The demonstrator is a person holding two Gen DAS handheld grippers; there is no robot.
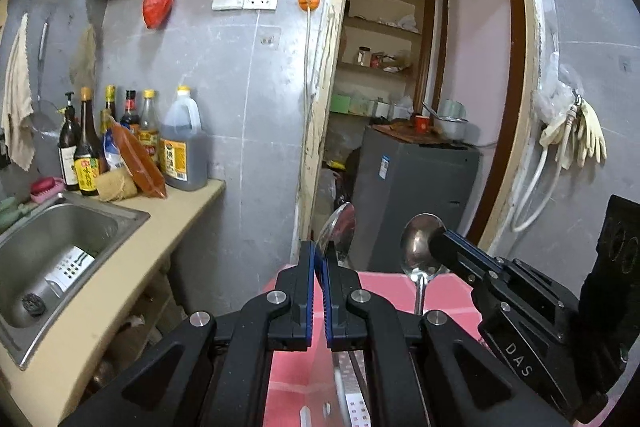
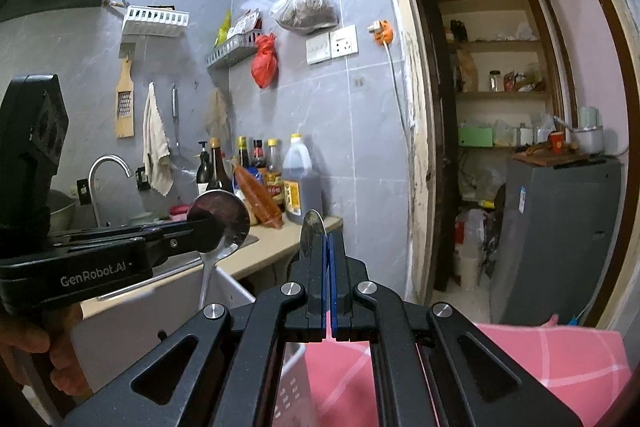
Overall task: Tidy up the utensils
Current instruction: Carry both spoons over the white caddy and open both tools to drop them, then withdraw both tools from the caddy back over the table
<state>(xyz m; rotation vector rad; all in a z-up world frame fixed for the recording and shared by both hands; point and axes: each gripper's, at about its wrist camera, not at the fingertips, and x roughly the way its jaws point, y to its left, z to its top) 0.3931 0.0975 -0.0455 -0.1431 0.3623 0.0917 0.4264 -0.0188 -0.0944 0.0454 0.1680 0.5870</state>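
Both clamped on spoons. Left gripper [image 1: 322,259] pinching a spoon [image 1: 340,227], bowl up, frame centre. Right gripper [image 2: 326,247] pinching second spoon [image 2: 312,227], centre frame. Pink cloth [image 1: 384,287] below, lower frame.

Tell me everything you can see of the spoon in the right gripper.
The spoon is shiny bare metal, probably steel, with a rounded oval bowl and a slim handle. It stands upright, bowl on top, handle hanging straight down over the pink cloth. The right gripper has its jaws shut on the bowl; nothing else touches it. In its own wrist view the spoon shows edge-on between the pads.
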